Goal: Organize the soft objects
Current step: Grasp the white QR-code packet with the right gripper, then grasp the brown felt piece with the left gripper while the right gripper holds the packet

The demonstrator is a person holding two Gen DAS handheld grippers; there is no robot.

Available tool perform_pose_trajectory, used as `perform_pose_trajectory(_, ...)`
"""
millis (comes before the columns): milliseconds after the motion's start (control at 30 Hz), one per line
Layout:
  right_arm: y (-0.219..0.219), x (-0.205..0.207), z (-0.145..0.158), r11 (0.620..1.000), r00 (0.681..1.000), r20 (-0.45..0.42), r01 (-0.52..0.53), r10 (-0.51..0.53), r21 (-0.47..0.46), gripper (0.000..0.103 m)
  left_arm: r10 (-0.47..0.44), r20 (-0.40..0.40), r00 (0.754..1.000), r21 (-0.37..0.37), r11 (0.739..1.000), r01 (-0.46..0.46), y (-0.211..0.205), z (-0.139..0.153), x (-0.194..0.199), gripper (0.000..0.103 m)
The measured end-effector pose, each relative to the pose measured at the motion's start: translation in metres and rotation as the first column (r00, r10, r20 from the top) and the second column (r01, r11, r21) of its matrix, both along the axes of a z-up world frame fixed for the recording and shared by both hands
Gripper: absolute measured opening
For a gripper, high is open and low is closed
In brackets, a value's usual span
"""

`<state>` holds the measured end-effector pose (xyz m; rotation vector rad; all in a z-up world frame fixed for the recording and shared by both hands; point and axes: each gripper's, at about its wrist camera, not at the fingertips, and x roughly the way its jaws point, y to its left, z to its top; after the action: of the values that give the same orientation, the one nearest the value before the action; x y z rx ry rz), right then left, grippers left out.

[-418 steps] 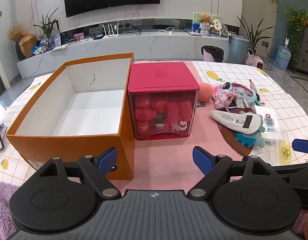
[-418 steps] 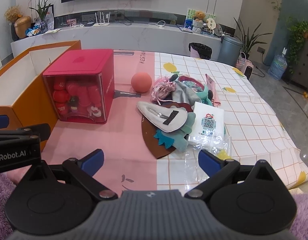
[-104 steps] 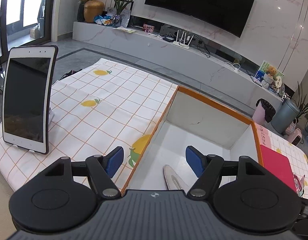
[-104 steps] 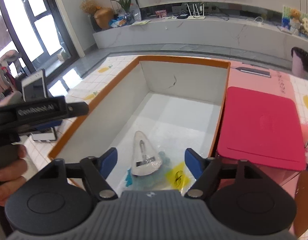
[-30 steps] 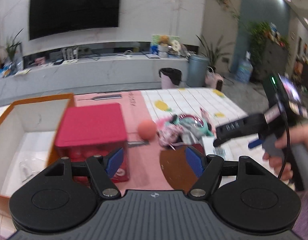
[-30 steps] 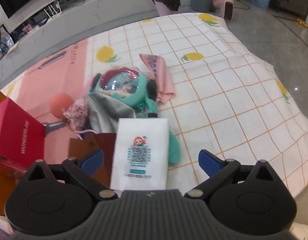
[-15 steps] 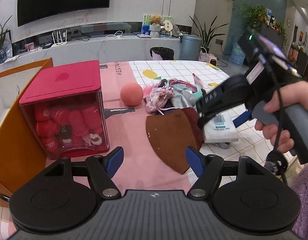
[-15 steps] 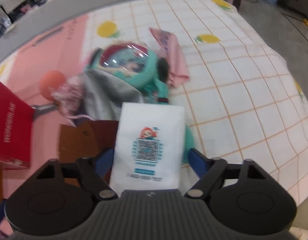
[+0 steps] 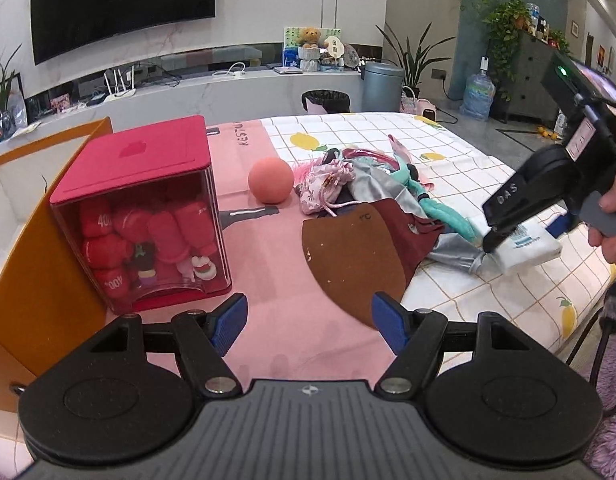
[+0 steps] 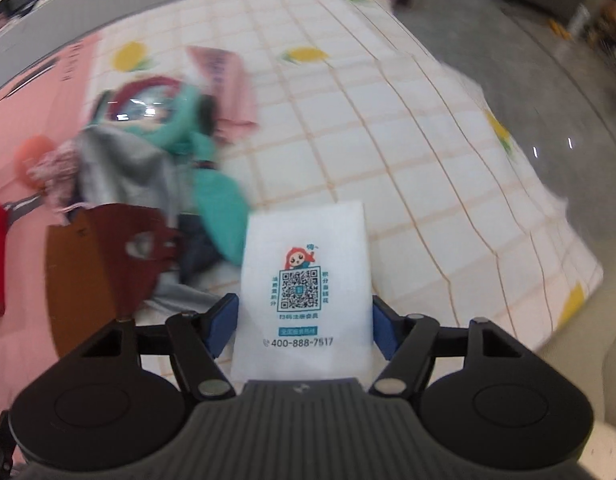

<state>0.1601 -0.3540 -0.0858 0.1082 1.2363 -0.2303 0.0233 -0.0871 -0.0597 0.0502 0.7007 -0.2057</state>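
My right gripper (image 10: 303,324) is shut on a white tissue pack (image 10: 305,276) with a QR code, holding it just above the tablecloth; the pack also shows in the left wrist view (image 9: 526,246). A heap of soft things lies left of it: a brown pad (image 9: 348,260), grey cloth (image 9: 372,184), a teal toy (image 9: 436,208), a pink pouch (image 9: 324,188) and a coral ball (image 9: 269,180). My left gripper (image 9: 308,320) is open and empty above the pink mat. The orange box (image 9: 39,264) stands at the left.
A red-lidded clear box (image 9: 147,216) of red rolls stands beside the orange box. A pink cloth (image 10: 223,80) lies behind the heap. The table's right edge (image 10: 568,272) drops to the floor.
My right gripper has closed on the tissue pack and lifted it slightly. My left gripper has drifted a little to the right over the mat, staying open.
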Motion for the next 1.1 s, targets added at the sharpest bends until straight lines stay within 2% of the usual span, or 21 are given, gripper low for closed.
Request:
perform_pose_trajectory(100,-0.008,0.006,-0.01,0.999,0.998,-0.048,0.044,-0.043,0.006,0.074,-0.022,-0.01,1.0,-0.002,1.0,0.022,-0.001,0.0,0.001,0.083)
perform_pose_trajectory(200,0.003,0.013,-0.014,0.999,0.998,-0.067,-0.013,0.01,-0.053,0.083,-0.072,0.015,0.997,0.014,0.997,0.072,-0.005,0.002,-0.004,0.083)
perform_pose_trajectory(300,0.013,0.015,-0.018,0.992,0.996,-0.074,-0.065,0.057,-0.105,0.083,-0.085,0.0,0.996,0.011,0.996,0.085,-0.008,0.0,-0.003,0.083)
perform_pose_trajectory(367,0.013,0.014,-0.021,0.991,0.995,-0.075,-0.069,0.06,-0.114,0.083,-0.085,-0.018,0.996,0.011,0.996,0.085,-0.009,-0.003,-0.002,0.083)
perform_pose_trajectory(500,0.007,0.011,-0.017,0.995,0.996,-0.068,-0.058,0.053,-0.084,0.068,-0.074,-0.029,0.997,0.015,0.997,0.075,-0.007,-0.005,-0.002,0.083)
perform_pose_trajectory(633,0.01,0.01,-0.016,0.994,0.996,-0.057,-0.069,0.064,-0.09,0.067,-0.073,-0.023,0.997,-0.004,0.997,0.073,-0.006,-0.004,-0.002,0.083)
perform_pose_trajectory(767,0.01,0.004,-0.004,0.993,0.998,-0.016,-0.059,0.058,-0.098,0.067,-0.129,-0.016,0.992,-0.066,0.99,0.128,-0.003,-0.003,-0.004,0.083)
perform_pose_trajectory(867,0.003,-0.003,0.01,0.997,0.999,0.044,-0.026,0.029,-0.079,0.067,-0.162,0.006,0.987,-0.041,0.986,0.162,-0.011,-0.005,-0.008,0.083)
perform_pose_trajectory(1000,-0.001,-0.008,0.019,0.998,0.997,0.082,-0.009,0.014,-0.062,0.067,-0.259,0.052,0.964,-0.041,0.964,0.262,-0.026,-0.016,-0.018,0.086)
perform_pose_trajectory(1100,0.0,-0.01,0.02,0.998,0.995,0.099,-0.017,0.023,-0.06,0.067,-0.283,0.039,0.958,0.019,0.959,0.282,-0.043,-0.027,-0.017,0.086)
